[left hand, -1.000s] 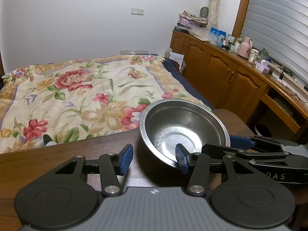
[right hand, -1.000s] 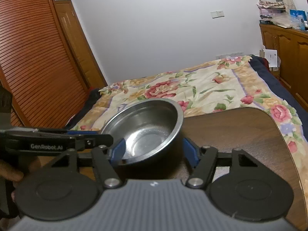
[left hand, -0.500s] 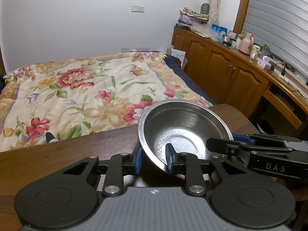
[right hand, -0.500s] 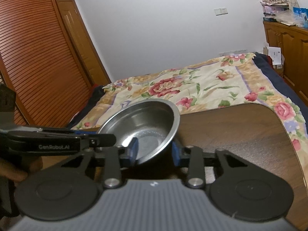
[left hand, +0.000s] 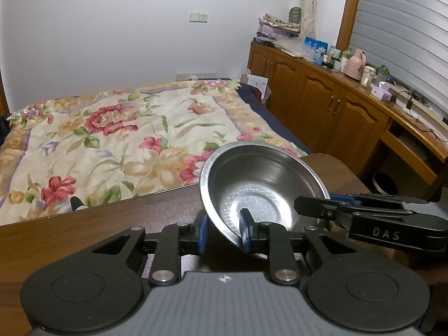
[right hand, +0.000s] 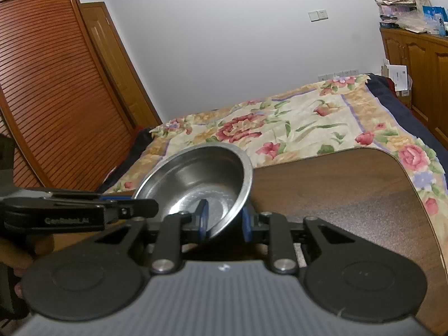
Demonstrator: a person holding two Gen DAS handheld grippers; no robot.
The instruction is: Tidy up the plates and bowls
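A steel bowl (left hand: 260, 184) (right hand: 201, 179) sits tilted over the dark wooden table (left hand: 84, 232) (right hand: 350, 196). My left gripper (left hand: 224, 232) straddles the bowl's near rim, one blue pad outside the wall and one inside, and its jaws are closing on it. From the other side my right gripper (right hand: 224, 221) clamps the rim the same way, its jaws also closing with the wall between the pads. Each gripper's black fingers show in the other's view: the right fingers (left hand: 316, 205) and the left fingers (right hand: 126, 207) lie at the bowl's rim.
Behind the table lies a bed with a floral quilt (left hand: 126, 140). Wooden cabinets (left hand: 322, 106) with cluttered tops line the right wall. A louvred wardrobe (right hand: 56, 98) stands at the left. The table's rounded corner (right hand: 392, 156) is near the bed. A hand (right hand: 16, 252) holds the left gripper.
Both grippers' jaws have narrowed from wide open to a tight hold across the bowl's rim. The bowl has tipped up from lying flat.
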